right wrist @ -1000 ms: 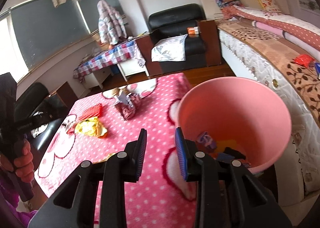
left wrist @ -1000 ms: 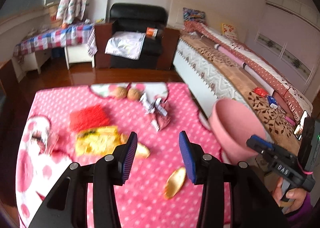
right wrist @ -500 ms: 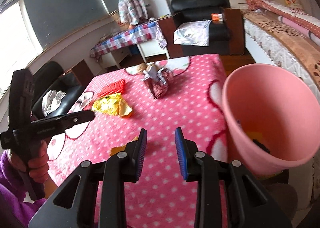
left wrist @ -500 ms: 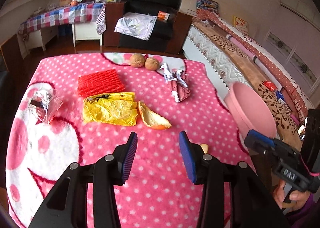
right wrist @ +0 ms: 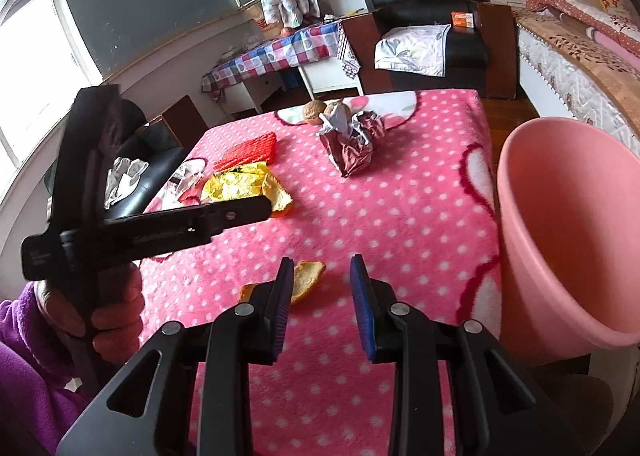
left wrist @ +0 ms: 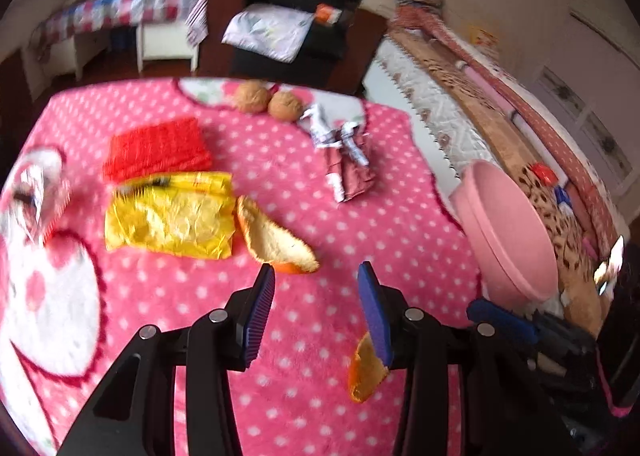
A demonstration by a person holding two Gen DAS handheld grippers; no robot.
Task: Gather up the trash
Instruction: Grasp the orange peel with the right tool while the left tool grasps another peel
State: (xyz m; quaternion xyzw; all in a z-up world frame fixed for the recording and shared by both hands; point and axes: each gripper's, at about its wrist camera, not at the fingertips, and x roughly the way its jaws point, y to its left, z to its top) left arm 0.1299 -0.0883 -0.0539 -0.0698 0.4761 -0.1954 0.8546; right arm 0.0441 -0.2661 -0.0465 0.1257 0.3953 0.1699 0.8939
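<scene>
Above the pink spotted cloth [left wrist: 320, 320], both grippers' jaws gape, holding nothing.

I see soft daylight from the window [right wrist: 28, 68] at far left, no hard shadows. My left wrist view is smeared with motion blur. Both fisheye views bend and darken at the edges.

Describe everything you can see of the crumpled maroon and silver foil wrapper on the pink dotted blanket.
The crumpled maroon and silver foil wrapper is a torn, shiny packet, dark red outside with a silvery lining twisted open at its top. It lies slumped on the pink white-dotted blanket toward the table's far end, just in front of two brown walnuts, possibly touching one. Neither gripper is near it, and it sits apart from the pink plastic bin.
</scene>
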